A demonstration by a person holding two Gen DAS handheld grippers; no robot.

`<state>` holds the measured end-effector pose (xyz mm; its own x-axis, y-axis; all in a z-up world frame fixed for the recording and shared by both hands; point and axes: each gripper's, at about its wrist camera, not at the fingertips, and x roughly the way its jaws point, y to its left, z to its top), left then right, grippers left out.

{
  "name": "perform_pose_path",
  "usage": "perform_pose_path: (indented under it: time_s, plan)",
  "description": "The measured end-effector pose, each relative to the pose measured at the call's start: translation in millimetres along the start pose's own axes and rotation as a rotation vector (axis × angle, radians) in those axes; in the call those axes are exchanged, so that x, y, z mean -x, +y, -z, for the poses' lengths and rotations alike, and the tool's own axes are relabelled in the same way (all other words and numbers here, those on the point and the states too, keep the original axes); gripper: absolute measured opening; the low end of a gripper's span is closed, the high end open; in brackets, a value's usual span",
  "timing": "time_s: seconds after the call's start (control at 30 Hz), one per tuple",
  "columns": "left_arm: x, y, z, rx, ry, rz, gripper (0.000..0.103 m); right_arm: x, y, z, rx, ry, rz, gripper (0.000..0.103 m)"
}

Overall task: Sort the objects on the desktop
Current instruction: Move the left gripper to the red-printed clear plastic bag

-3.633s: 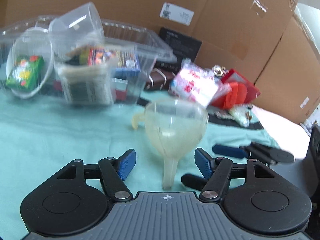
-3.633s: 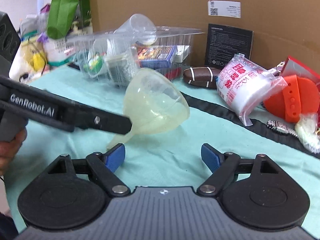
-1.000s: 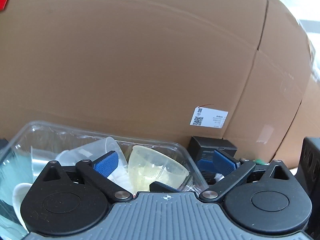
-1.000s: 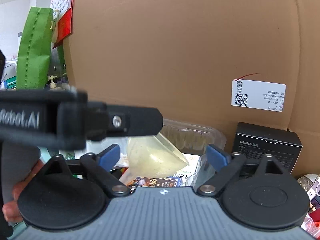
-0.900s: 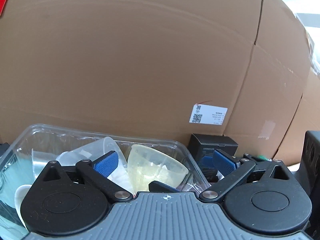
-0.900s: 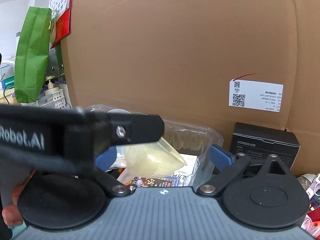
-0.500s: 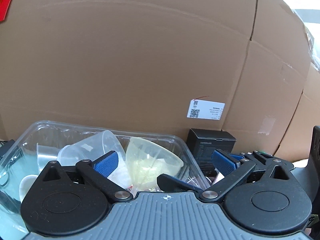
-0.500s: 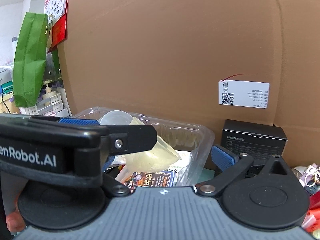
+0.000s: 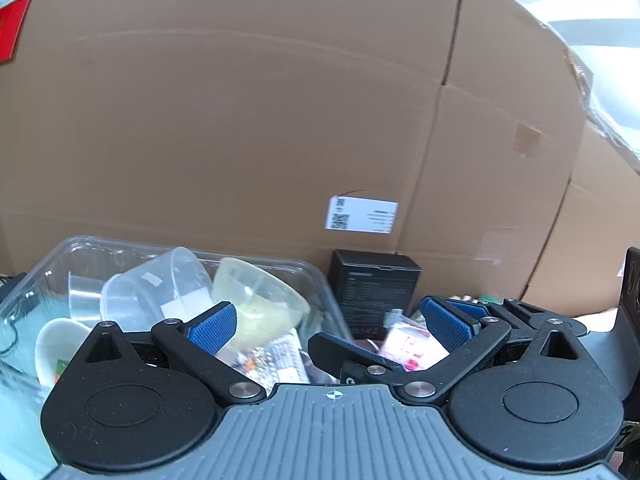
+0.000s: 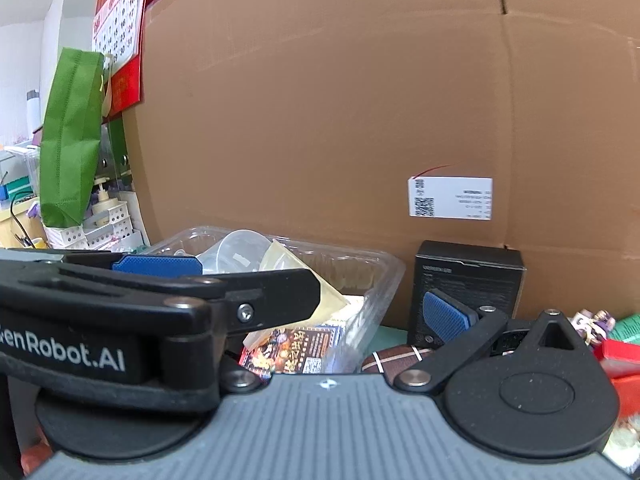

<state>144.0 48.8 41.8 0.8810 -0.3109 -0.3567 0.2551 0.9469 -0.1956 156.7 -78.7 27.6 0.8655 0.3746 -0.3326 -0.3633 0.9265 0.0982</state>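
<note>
A yellowish translucent funnel (image 9: pixel 260 304) lies inside a clear plastic bin (image 9: pixel 320 292), next to a clear cup (image 9: pixel 160 292) and a printed card pack (image 10: pixel 296 344). My left gripper (image 9: pixel 326 324) is open and empty, in front of the bin; the funnel sits just beyond its left pad. In the right wrist view the funnel (image 10: pixel 328 300) shows behind the left gripper's black arm (image 10: pixel 160 300). My right gripper (image 10: pixel 344 320) is open and empty, to the right of the bin (image 10: pixel 380 280); its left finger is hidden behind that arm.
A large cardboard box (image 9: pixel 280 120) stands as a wall behind everything. A black box (image 10: pixel 468 280) stands right of the bin. A brown striped case (image 10: pixel 396 356), red items (image 10: pixel 620 356) and a pink printed bag (image 9: pixel 408 344) lie further right. A green bag (image 10: pixel 72 136) hangs at left.
The funnel, held at the left gripper 3.6 s ago, now lies loose in the bin. Over the last second both grippers have drawn back and shifted right of the bin.
</note>
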Motion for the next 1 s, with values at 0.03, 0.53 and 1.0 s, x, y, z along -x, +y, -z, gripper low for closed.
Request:
perform_pose_path:
  time_s: [0.03,0.53,1.0]
  plan:
    - [4,-4,3,-0.004,-0.007,0.008,0.103,7,-1,3,-0.003,-0.01,0.0,0.103]
    - [26,-84,76,0.021,0.003,0.169,0.103,97,-33,71,-0.002,-0.062,0.149,0.103]
    - [-43,-104,95,0.024,0.1,0.138,0.102,69,-93,108,-0.077,0.05,0.248,0.103]
